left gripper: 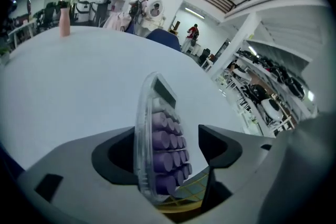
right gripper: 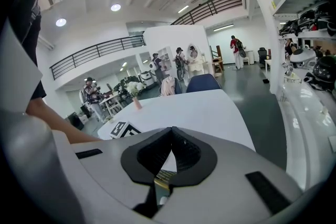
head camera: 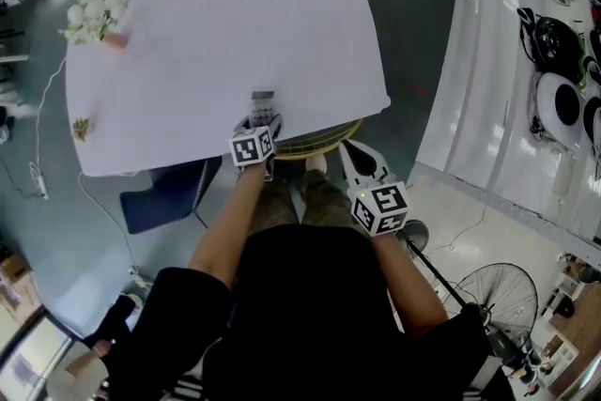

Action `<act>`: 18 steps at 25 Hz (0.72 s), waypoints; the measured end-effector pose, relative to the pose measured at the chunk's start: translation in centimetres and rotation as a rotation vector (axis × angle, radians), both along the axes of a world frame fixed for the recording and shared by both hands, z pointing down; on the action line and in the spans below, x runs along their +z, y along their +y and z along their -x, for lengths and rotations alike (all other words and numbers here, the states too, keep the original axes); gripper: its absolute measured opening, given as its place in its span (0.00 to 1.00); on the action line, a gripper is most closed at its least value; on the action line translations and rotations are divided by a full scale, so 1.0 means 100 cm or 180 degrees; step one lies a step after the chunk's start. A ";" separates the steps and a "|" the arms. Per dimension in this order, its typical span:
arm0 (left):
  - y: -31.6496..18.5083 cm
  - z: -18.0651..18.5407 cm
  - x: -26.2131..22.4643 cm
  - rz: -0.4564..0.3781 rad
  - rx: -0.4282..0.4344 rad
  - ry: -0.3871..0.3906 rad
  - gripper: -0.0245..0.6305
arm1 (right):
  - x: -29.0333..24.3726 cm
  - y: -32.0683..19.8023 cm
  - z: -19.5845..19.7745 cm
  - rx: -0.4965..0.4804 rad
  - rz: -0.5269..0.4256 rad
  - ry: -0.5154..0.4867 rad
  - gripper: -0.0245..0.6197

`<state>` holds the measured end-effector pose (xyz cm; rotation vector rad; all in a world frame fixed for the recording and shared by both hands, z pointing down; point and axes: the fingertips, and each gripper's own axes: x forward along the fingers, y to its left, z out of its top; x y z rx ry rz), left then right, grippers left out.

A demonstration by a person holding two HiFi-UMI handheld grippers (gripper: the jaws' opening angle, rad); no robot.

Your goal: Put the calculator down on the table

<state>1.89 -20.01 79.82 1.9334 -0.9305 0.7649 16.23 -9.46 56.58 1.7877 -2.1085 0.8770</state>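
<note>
Left tool (left gripper: 167,135) has its jaws spread wide, and the calculator (left gripper: 159,113) sits between them. It's up on its edge, keys facing right, right pad clearly off it, so nothing's clamping it. It's right by the near edge of the white worktop (head camera: 235,23). My worry is that it flops over uncontrolled. If the tool drags on the way out, it could also nudge the calculator off that near edge. Right tool (right gripper: 169,152) is closed, empty and off to the side, so it's no help.

I see a white table (head camera: 235,33): a vase (head camera: 115,40) with flowers at its far left corner, a small sprig (head camera: 81,128) by the near left corner.
</note>
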 end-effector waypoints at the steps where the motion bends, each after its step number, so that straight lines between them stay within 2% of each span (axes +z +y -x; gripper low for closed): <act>1: -0.001 0.005 0.000 -0.0052 -0.0008 -0.0076 0.53 | -0.002 0.001 -0.003 0.0003 -0.0007 -0.0006 0.04; 5: -0.003 0.028 -0.002 -0.0104 -0.0093 -0.0184 0.54 | -0.012 0.006 -0.014 0.0049 -0.0062 -0.0023 0.04; 10: -0.003 0.047 -0.032 -0.0157 -0.0181 -0.0004 0.54 | -0.023 0.007 -0.027 0.0114 -0.0142 -0.0034 0.04; 15: 0.005 0.057 -0.138 -0.0537 -0.0223 0.0548 0.54 | -0.057 -0.010 -0.024 0.0104 -0.0377 -0.0041 0.04; 17: 0.014 0.055 -0.199 -0.0809 -0.0114 0.0942 0.53 | -0.077 -0.018 -0.018 0.0076 -0.0498 -0.0022 0.04; 18: 0.020 0.054 -0.231 -0.0952 -0.0051 0.1191 0.46 | -0.087 -0.022 -0.014 0.0062 -0.0554 -0.0018 0.04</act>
